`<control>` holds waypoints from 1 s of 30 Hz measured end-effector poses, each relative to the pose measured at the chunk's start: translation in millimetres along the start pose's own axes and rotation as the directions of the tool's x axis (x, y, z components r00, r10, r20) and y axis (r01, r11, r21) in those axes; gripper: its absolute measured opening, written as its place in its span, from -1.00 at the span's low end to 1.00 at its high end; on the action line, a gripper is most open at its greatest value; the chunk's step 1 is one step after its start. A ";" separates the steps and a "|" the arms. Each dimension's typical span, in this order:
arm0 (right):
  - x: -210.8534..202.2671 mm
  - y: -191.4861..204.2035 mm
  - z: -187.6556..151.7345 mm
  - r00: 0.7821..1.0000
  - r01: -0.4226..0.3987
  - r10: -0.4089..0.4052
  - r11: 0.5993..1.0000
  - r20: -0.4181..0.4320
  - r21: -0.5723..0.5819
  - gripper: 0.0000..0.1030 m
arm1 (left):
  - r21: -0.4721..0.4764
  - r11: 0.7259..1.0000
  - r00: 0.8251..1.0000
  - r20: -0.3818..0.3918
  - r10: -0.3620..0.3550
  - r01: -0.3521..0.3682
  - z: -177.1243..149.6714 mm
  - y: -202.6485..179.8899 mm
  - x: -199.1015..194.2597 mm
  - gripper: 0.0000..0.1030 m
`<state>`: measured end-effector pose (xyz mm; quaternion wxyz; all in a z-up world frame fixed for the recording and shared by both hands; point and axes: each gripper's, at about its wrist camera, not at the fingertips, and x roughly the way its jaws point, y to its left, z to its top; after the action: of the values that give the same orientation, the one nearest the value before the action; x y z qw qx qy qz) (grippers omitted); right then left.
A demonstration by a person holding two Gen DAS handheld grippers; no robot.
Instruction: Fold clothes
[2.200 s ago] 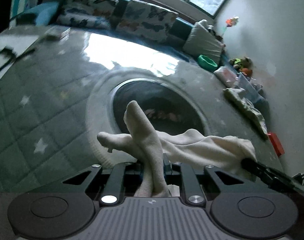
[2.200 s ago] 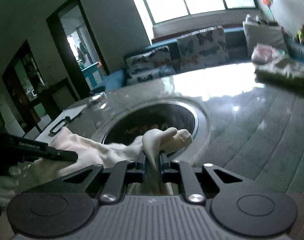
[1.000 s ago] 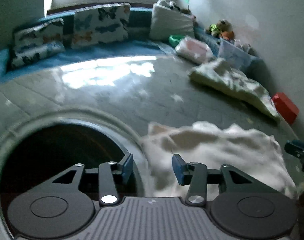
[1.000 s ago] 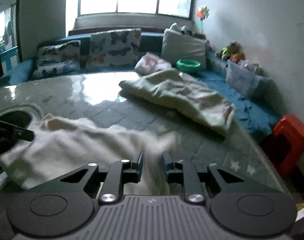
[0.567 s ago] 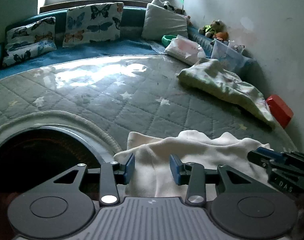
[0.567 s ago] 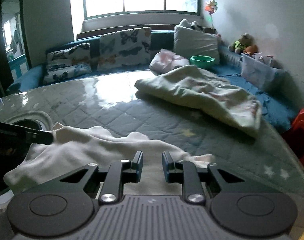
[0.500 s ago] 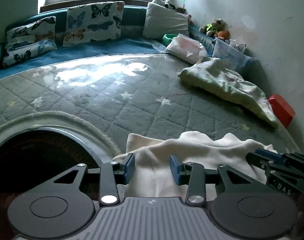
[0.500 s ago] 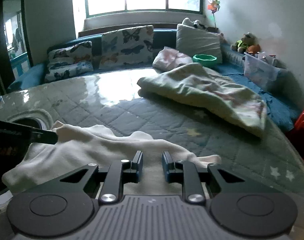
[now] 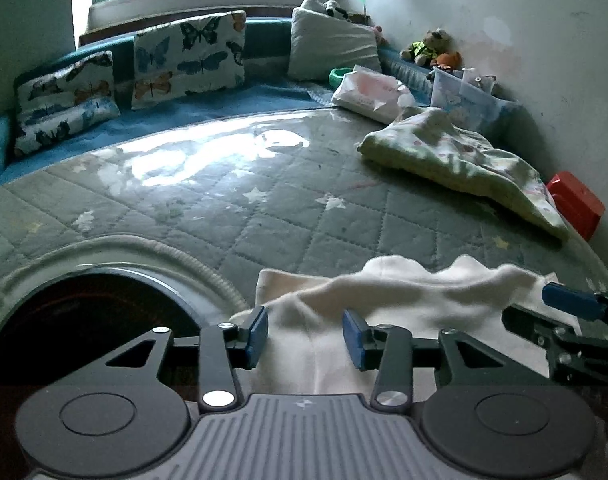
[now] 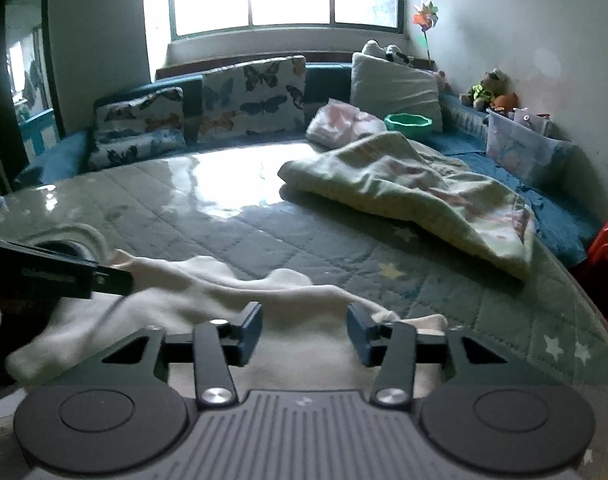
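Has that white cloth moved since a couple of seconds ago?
Yes. The white cloth came down from over the round dark opening and now lies on the quilted mat beside it.

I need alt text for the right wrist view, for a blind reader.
The right gripper, jaws open, hovers over a cream garment spread on a quilted grey surface. A rumpled pale blanket lies beyond.

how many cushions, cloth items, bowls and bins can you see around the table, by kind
Butterfly cushions: 3
Plain pillow: 1
Cream garment: 1
Pale printed blanket: 1
Green bowl: 1
Clear bin: 1
Total: 8
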<state>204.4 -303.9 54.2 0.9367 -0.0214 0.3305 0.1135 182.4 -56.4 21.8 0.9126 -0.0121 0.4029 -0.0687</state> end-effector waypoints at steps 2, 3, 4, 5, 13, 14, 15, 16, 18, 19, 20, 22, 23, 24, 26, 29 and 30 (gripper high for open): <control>-8.9 5.9 -4.3 1.000 -0.016 0.016 1.000 0.003 -0.008 0.04 | 0.027 0.999 1.000 0.011 0.020 -0.020 -8.3 -3.5 -8.6 -0.09; -13.6 9.4 -8.0 1.000 -0.023 0.023 1.000 0.001 -0.015 0.06 | 0.038 0.999 1.000 0.016 0.025 -0.026 -13.1 -4.6 -12.5 -0.09; -18.7 13.2 -12.8 1.000 -0.029 0.029 0.999 -0.001 -0.020 0.07 | 0.049 0.998 0.999 0.021 0.030 -0.031 -17.9 -5.8 -16.4 -0.09; -23.8 17.0 -17.6 0.999 -0.035 0.035 0.999 -0.003 -0.026 0.08 | 0.057 0.998 0.999 0.024 0.035 -0.037 -22.8 -6.5 -20.0 -0.09; -51.3 40.2 -50.2 0.999 -0.050 0.050 0.998 0.002 -0.048 0.25 | 0.080 0.995 0.998 0.022 0.056 -0.057 -52.3 -6.6 -34.6 -0.03; -51.8 42.8 -53.2 0.999 -0.050 0.050 0.997 -0.002 -0.053 0.27 | 0.085 0.994 0.998 0.027 0.062 -0.065 -54.7 -6.8 -35.6 -0.01; -52.4 45.2 -55.9 0.999 -0.048 0.047 0.997 -0.005 -0.060 0.30 | 0.090 0.993 0.997 0.032 0.069 -0.072 -57.0 -7.1 -36.6 0.08; -53.1 47.1 -57.7 0.999 -0.041 0.041 0.997 -0.004 -0.069 0.32 | 0.100 0.991 0.996 0.039 0.083 -0.086 -58.8 -7.7 -38.4 0.12; -55.4 52.0 -59.9 1.000 -0.029 0.029 0.995 -0.002 -0.092 0.34 | 0.106 0.989 0.994 0.050 0.095 -0.100 -61.9 -6.3 -42.7 0.19; -57.5 55.1 -60.8 1.000 -0.023 0.024 0.994 0.001 -0.106 0.40 | 0.106 0.989 0.994 0.054 0.096 -0.102 -63.2 -5.0 -45.1 0.19; -60.7 58.3 -61.5 1.000 -0.022 0.023 0.993 0.010 -0.115 0.44 | 0.099 0.990 0.994 0.055 0.094 -0.099 -64.2 -2.9 -47.8 0.22; -66.2 63.2 -63.2 0.999 -0.039 0.041 0.993 0.019 -0.113 0.49 | 0.080 0.992 0.994 0.053 0.093 -0.097 -67.0 2.2 -53.6 0.29; -68.8 65.7 -64.2 0.998 -0.048 0.051 0.993 0.022 -0.112 0.51 | 0.073 0.992 0.994 0.053 0.095 -0.098 -69.1 4.5 -56.6 0.33; -70.7 68.6 -65.3 0.998 -0.055 0.058 0.992 0.025 -0.113 0.58 | 0.067 0.993 0.994 0.053 0.096 -0.100 -71.1 6.8 -59.6 0.36; -74.2 74.2 -67.5 0.997 -0.070 0.074 0.991 0.028 -0.114 0.61 | 0.060 0.992 0.993 0.054 0.107 -0.110 -76.6 11.7 -66.5 0.40; -79.2 85.1 -72.2 0.995 -0.094 0.099 0.988 0.030 -0.120 0.71 | 0.045 0.992 0.992 0.048 0.118 -0.120 -84.6 19.7 -75.5 0.51; -81.0 89.9 -74.6 0.994 -0.104 0.109 0.987 0.031 -0.124 0.75 | 0.039 0.992 0.991 0.049 0.122 -0.124 -87.3 22.0 -78.7 0.57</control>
<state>77.0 -241.0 49.7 0.9323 -0.0590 0.3059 0.1838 68.2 -21.1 18.9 0.9242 0.0305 0.3801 -0.0207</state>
